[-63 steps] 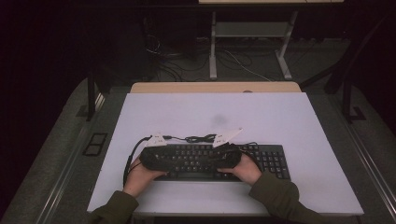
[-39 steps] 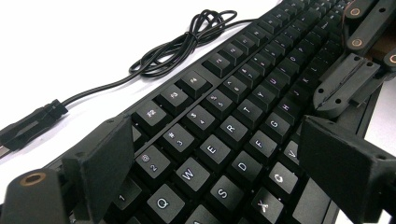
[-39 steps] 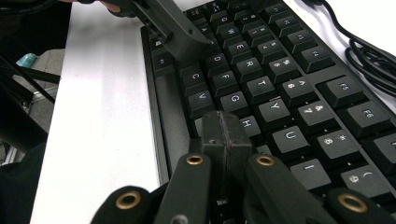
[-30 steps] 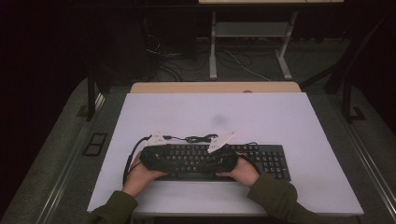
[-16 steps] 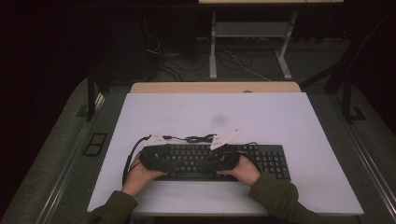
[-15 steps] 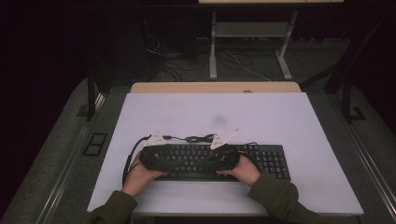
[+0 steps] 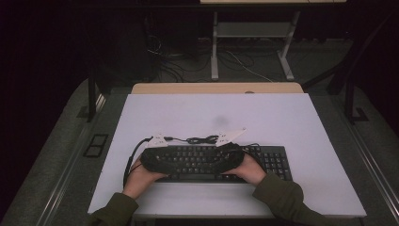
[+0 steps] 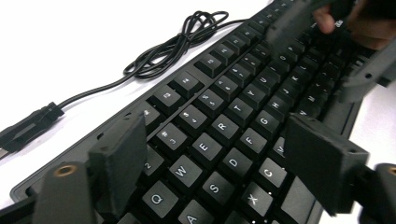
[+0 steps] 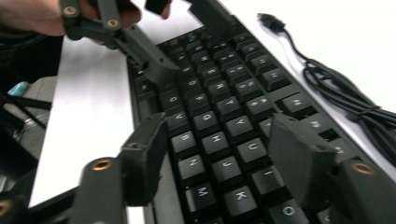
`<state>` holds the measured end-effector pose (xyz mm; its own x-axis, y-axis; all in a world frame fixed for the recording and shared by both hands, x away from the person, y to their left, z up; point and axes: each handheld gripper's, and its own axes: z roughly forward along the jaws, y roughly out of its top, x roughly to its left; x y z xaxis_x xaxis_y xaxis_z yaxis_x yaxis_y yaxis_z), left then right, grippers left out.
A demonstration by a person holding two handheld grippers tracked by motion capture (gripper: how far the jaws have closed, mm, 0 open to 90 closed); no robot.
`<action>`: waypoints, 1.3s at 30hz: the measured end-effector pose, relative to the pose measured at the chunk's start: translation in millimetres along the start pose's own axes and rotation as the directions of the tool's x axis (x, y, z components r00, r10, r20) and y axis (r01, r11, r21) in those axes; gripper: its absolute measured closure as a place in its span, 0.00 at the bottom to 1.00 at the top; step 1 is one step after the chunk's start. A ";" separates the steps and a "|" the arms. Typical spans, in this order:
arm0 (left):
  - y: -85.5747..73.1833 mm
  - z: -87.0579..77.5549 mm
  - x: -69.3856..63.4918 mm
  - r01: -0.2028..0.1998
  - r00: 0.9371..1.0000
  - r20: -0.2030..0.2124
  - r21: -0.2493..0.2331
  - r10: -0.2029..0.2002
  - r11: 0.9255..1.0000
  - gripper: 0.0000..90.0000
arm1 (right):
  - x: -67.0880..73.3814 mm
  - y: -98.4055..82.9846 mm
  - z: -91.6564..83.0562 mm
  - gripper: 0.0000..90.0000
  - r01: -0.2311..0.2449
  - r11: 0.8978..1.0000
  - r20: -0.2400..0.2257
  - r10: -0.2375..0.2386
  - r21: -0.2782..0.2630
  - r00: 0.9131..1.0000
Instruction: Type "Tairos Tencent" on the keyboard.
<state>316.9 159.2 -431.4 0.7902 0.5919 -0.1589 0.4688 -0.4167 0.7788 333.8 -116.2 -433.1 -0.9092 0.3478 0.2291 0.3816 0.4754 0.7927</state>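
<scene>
White table (image 7: 301,122) holds black QWERTY keyboard (image 8: 224,126), white-lettered keys.

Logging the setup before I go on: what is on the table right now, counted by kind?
Keyboard: 1
Keyboard cable, bundled: 1
Tools, hand-held, jaws open: 2, left tool and right tool
Total: 4
</scene>
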 end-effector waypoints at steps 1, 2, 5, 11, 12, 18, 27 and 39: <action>0.0 -0.4 -0.3 -0.001 1.000 0.005 -0.001 0.001 1.000 0.28 | -0.7 -0.2 -0.3 0.35 -0.005 1.000 0.002 0.005 -0.006 1.000; 0.1 -0.8 -0.6 -0.003 1.000 0.011 -0.002 0.003 1.000 0.31 | -1.5 -0.4 -0.5 0.33 -0.005 1.000 0.010 0.005 -0.011 1.000; 0.8 -2.5 -1.6 -0.013 1.000 0.024 -0.011 0.013 1.000 0.40 | -4.1 -1.1 -1.7 0.30 -0.003 1.000 0.034 0.003 -0.018 0.999; 2.3 -5.3 -3.7 -0.032 0.999 0.043 -0.016 0.033 0.999 0.62 | -8.0 -1.6 -5.3 0.27 -0.013 0.999 0.050 0.015 -0.035 0.999; 2.3 -5.3 -4.2 -0.034 0.998 0.047 -0.013 0.035 0.999 0.65 | -8.5 -1.6 -5.9 0.27 -0.016 0.999 0.052 0.018 -0.039 0.998; 2.0 -2.8 -7.3 -0.054 0.995 0.090 0.021 0.051 0.998 0.83 | -11.6 -1.9 -8.7 0.25 -0.026 0.998 0.066 0.029 -0.049 0.997; 2.9 -1.5 -10.8 -0.080 0.987 0.144 0.047 0.072 0.996 0.99 | -14.6 -2.1 -11.2 0.24 -0.033 0.998 0.081 0.037 -0.057 0.996; 0.3 5.1 -13.4 -0.108 0.980 0.177 0.094 0.090 0.990 0.99 | -15.9 -2.5 -11.8 0.23 -0.036 0.998 0.086 0.041 -0.059 0.995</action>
<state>308.5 147.6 -432.1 0.8864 0.4206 -0.1934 0.4162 -0.5412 0.7307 345.3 -132.4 -432.0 -0.8751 0.4349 0.2125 0.4037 0.4137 0.8160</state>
